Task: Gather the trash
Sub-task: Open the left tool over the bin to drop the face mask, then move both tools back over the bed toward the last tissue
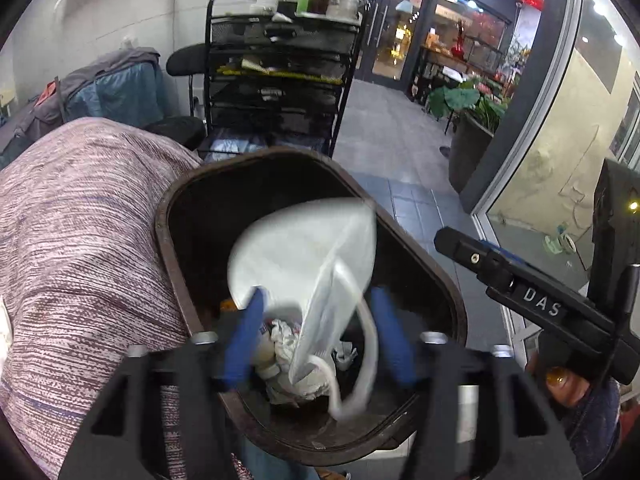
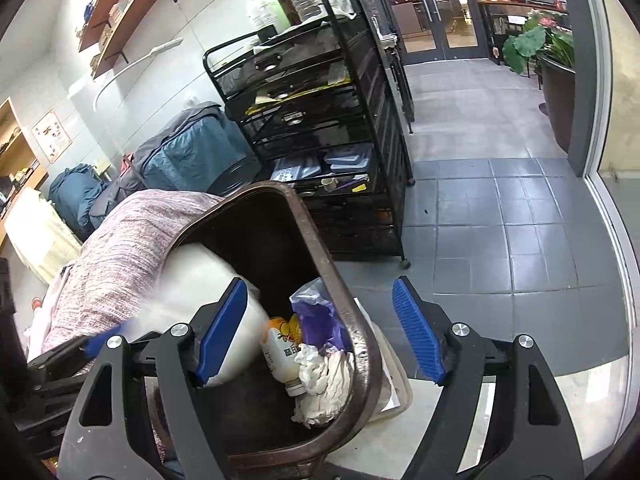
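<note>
My left gripper has its jaws wide, the white face mask blurred between them over the brown bin; I'd stay centred so it falls onto the bottle and tissues. My right gripper, jaws wide and empty, straddles the bin's right rim and should keep clear.

**What the two wrist views leave unclear**

The white mask over the bin is smeared by motion blur, so its edges and ear loops are soft, and whether it touches the left tool's blue fingers cannot be told. It covers most of the litter below. In the right wrist view the mask is again a white blur, partly behind a finger of the right tool. The bottle's label print is too small to read. The bin's near rim is cut off by the tool bodies.
</note>
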Demonstrator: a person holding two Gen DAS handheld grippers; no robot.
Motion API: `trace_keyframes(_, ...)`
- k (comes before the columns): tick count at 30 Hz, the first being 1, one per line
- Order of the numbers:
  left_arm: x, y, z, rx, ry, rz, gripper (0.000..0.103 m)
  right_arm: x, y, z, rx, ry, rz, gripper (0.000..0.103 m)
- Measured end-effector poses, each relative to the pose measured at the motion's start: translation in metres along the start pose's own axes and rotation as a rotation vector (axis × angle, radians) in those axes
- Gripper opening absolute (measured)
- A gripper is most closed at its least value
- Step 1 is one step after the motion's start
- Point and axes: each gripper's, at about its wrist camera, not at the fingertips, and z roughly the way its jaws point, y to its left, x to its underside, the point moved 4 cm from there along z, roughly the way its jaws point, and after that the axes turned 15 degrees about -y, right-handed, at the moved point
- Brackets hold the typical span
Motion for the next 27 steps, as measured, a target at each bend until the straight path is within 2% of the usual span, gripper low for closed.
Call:
trace_keyframes(4,-0.007,-0.001,-0.01,0.013,-0.037,0.007,0.083,0.0,-0.001,0.0,0.006,0.005,0.005,0.075)
trace_keyframes(7,-0.009,-0.002,-0.022,0.013,-0.063,0.014,0.086,-0.001,0.001,-0.001,0.004,0.0,0.007,0.075)
trace_keyframes(12,-0.018,-0.003,-0.045,-0.01,-0.116,0.037,0.09,-0.003,0.007,-0.003,-0.007,-0.009,0.009,0.076)
trace_keyframes(19,-0.031,0.006,-0.082,-0.044,-0.188,0.056,0.096,-0.01,0.028,-0.015,-0.066,-0.042,0.0,0.077)
trace_keyframes(22,-0.036,0.018,-0.094,-0.062,-0.205,0.038,0.097,-0.012,0.044,-0.019,-0.103,-0.06,-0.023,0.083)
trace_keyframes(27,-0.04,0.052,-0.116,-0.155,-0.229,0.038,0.097,-0.011,0.074,-0.023,-0.167,-0.066,-0.07,0.085)
